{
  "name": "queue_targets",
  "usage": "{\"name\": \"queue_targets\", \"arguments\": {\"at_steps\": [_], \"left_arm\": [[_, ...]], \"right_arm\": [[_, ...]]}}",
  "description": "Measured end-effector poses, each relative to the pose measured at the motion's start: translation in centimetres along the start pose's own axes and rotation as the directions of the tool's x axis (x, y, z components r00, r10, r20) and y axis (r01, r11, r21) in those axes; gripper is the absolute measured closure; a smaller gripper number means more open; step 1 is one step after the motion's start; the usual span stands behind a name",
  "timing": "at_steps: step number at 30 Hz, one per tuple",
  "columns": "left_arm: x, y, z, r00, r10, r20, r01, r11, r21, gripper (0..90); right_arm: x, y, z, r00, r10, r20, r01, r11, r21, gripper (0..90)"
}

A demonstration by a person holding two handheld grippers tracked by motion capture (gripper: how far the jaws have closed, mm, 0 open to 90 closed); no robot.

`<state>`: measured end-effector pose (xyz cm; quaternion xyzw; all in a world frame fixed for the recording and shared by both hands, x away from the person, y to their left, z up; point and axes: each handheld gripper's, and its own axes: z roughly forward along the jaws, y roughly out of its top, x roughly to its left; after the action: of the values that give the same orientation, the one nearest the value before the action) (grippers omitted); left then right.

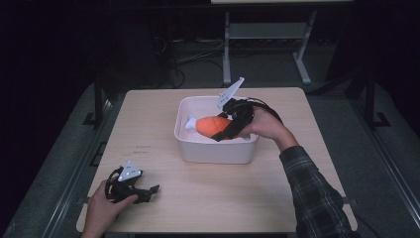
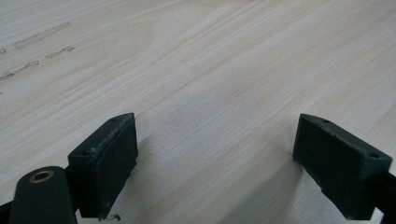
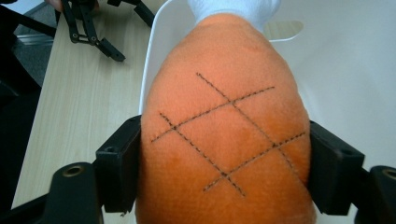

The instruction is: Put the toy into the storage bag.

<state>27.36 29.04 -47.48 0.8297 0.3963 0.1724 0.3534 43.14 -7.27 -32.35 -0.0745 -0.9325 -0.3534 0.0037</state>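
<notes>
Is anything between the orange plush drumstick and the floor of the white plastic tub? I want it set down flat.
Nothing visible does. The orange plush drumstick with the white bone end sits clamped in the right gripper over the white plastic tub, and the bare tub floor around it shows no other object.

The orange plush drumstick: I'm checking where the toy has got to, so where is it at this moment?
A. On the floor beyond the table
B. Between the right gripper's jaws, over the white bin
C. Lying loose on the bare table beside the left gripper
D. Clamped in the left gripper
B: the right gripper has its jaws pressed on both sides of the orange plush drumstick, over the white bin.
</notes>
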Motion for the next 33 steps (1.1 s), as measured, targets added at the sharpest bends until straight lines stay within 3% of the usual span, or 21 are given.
{"name": "queue_targets", "arguments": {"at_steps": [21, 33], "left_arm": [[0.0, 0.0, 0.0, 1.0, 0.0, 0.0, 0.0, 1.0, 0.0, 13.1], [0.0, 0.0, 0.0, 1.0, -0.001, 0.0, 0.001, 1.0, -0.003, 13.1]], "right_arm": [[0.1, 0.0, 0.2, 1.0, 0.001, -0.003, -0.001, 1.0, 0.004, 14.9], [0.5, -0.2, -1.4, 0.9997, 0.018, 0.018, -0.018, 0.999, -0.029, 14.5]]}}
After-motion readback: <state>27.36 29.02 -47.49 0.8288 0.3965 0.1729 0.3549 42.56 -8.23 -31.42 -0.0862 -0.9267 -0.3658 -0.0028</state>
